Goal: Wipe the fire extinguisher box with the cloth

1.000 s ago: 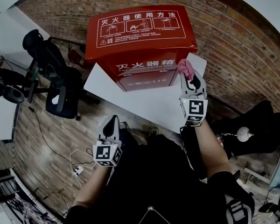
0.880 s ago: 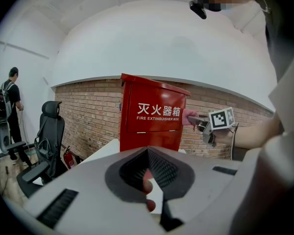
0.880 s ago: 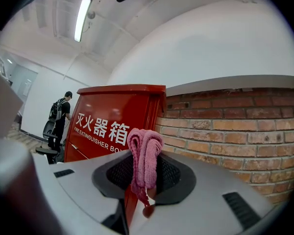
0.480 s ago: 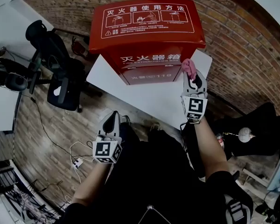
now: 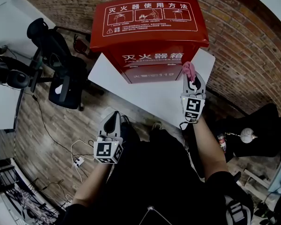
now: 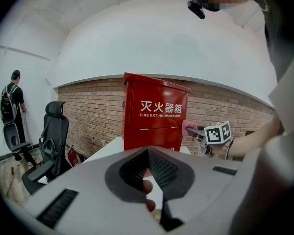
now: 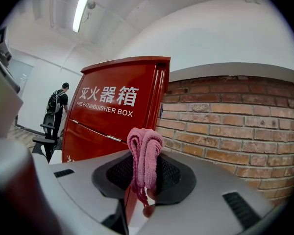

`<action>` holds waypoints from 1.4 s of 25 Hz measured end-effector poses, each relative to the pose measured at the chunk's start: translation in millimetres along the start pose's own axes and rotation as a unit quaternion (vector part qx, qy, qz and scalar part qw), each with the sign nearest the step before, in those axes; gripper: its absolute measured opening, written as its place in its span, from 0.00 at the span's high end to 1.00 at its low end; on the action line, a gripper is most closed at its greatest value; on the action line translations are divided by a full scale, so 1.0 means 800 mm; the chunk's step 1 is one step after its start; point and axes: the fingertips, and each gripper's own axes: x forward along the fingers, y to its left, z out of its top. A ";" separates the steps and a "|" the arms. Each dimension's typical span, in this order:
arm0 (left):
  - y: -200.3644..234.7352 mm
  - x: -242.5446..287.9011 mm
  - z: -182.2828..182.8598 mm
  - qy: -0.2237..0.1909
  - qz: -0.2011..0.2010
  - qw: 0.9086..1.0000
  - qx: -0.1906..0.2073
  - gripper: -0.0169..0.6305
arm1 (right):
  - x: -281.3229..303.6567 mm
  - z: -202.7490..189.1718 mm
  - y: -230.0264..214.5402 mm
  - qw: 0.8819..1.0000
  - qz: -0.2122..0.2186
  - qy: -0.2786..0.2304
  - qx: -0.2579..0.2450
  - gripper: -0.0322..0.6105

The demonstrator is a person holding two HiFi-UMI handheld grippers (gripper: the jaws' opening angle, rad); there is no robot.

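Closest to the person, the left gripper (image 5: 113, 118) hangs low by the body. Its 2 jaws are pressed together with nothing in them, so it is no help to the box.

Farther out, the right gripper (image 5: 191, 78) has its jaws squeezed tight on the pink cloth (image 5: 188, 70). The cloth sticks up in a small bunch, right by the front right corner of the red fire extinguisher box (image 5: 150, 32). I cannot tell if it touches yet.

The box stands on a white table (image 5: 145, 97), with a brick wall (image 5: 243, 46) behind. Only 1 little fold is pinched, so hard rubbing could pull the cloth out. A big push could slide the box, because nothing holds it. So near the corner, the cloth could slip off the side and miss.
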 end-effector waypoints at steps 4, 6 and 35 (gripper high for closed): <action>0.002 0.000 0.002 -0.004 -0.002 1.000 0.002 0.93 | 0.001 0.000 0.007 1.000 -0.007 0.000 0.009 0.79; 0.005 0.000 0.004 -0.005 -0.004 1.000 0.002 0.93 | 0.001 0.001 0.014 1.000 -0.006 0.002 0.011 0.79; 0.060 -0.016 -0.001 -0.003 0.009 1.000 -0.009 0.93 | 0.014 0.013 0.069 0.999 -0.022 0.017 0.041 0.79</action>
